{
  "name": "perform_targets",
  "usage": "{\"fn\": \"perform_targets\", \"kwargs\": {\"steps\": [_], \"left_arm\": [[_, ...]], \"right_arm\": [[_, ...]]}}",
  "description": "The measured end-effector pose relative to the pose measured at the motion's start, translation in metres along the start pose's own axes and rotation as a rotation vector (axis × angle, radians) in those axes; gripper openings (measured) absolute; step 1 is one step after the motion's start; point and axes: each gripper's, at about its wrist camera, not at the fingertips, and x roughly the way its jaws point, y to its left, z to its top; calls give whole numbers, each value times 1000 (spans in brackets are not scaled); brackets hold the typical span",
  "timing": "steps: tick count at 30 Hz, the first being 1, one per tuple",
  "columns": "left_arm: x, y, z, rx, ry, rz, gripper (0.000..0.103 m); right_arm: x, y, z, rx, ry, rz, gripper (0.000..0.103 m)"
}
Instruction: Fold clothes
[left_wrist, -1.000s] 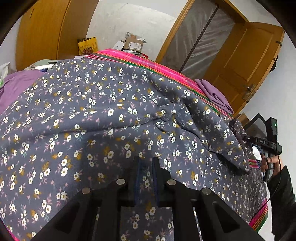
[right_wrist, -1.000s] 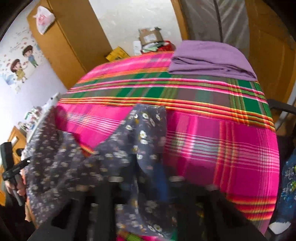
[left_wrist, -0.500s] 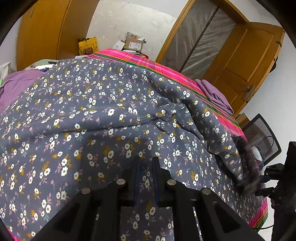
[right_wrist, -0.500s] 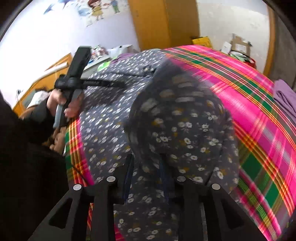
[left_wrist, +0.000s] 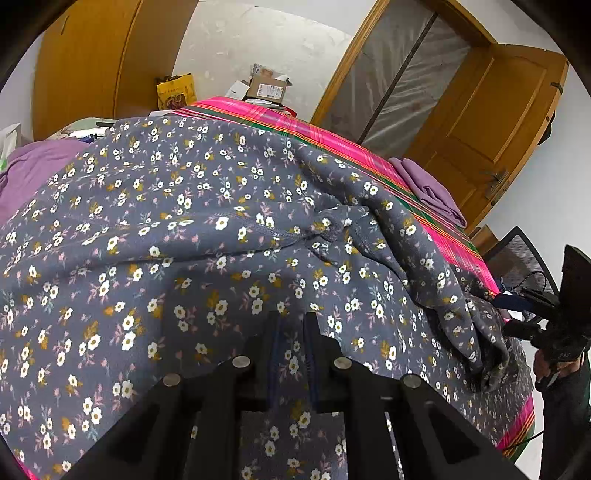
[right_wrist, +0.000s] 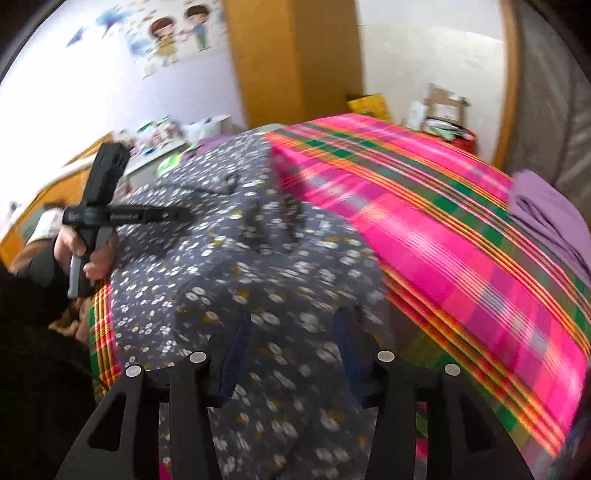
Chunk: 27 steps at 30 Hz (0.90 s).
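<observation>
Much of the right wrist view is smeared by motion, so we cannot read the floral print sharply there. At its left edge we see a hand (right_wrist: 86, 254) gripping the handle of the left gripper (left_wrist: 291, 345), whose narrow jaws pinch the grey floral garment (left_wrist: 207, 236) — it lies spread across the pink plaid bedspread (right_wrist: 436, 236). Lower centre, the right gripper (right_wrist: 291, 347) has its jaws opening, standing wide, with loose floral cloth between them but not pressed. A folded purple cloth (right_wrist: 554, 218) is cut off at the right edge.
</observation>
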Motion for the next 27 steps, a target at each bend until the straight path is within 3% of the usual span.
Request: {"fn": "perform_targets", "kwargs": {"steps": [5,7,13,20,27], "left_arm": [[1,-1,0,-3,0,-4,12],[1,0,0,-10,-1,-11,12],[2,3,1,-17,0,-20,12],[1,6,1,-29,0,-33,12],[0,7,1,-32,-1,-37,12]], "right_arm": [[34,-2,7,-10,83,55,46],[38,-4,5,7,92,56,8],[16,-3,3,14,17,-8,5],[-34,-28,8,99,-130,-177,5],[-108,-95,-6,333,-300,-535,5]]}}
